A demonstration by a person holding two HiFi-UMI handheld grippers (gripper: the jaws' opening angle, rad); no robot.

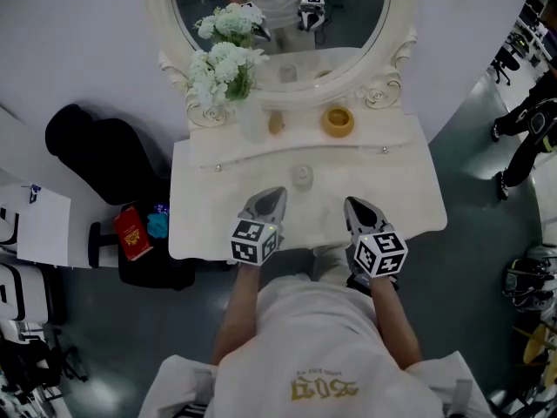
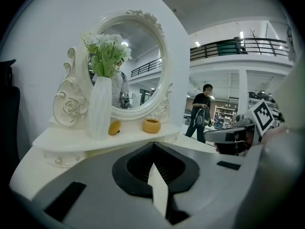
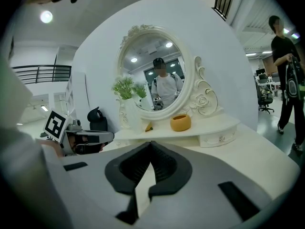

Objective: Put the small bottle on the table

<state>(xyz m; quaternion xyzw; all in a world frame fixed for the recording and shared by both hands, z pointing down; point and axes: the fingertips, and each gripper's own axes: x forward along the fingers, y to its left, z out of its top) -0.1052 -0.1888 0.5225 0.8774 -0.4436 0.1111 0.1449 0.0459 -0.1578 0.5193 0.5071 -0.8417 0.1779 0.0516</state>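
A small pale bottle [image 1: 302, 177] stands upright on the white dressing table [image 1: 200, 225], in the middle of its top. My left gripper [image 1: 277, 192] hovers just near-left of the bottle, its jaws shut with nothing between them. My right gripper [image 1: 351, 202] is near-right of the bottle, also shut and empty. In the left gripper view the left gripper [image 2: 153, 143] has its jaws meeting at the tips, and the right gripper [image 2: 238, 135] shows at the side. The right gripper view shows the right gripper [image 3: 150, 143] likewise closed. Both gripper views hide the bottle.
On the raised shelf under the oval mirror [image 1: 278, 7] stand a white vase of flowers [image 1: 248, 116], a small yellow object [image 1: 276, 124] and a yellow bowl [image 1: 338, 120]. A black bag [image 1: 104, 155] and a red box [image 1: 132, 232] sit left of the table. A person [image 2: 202, 111] walks in the hall.
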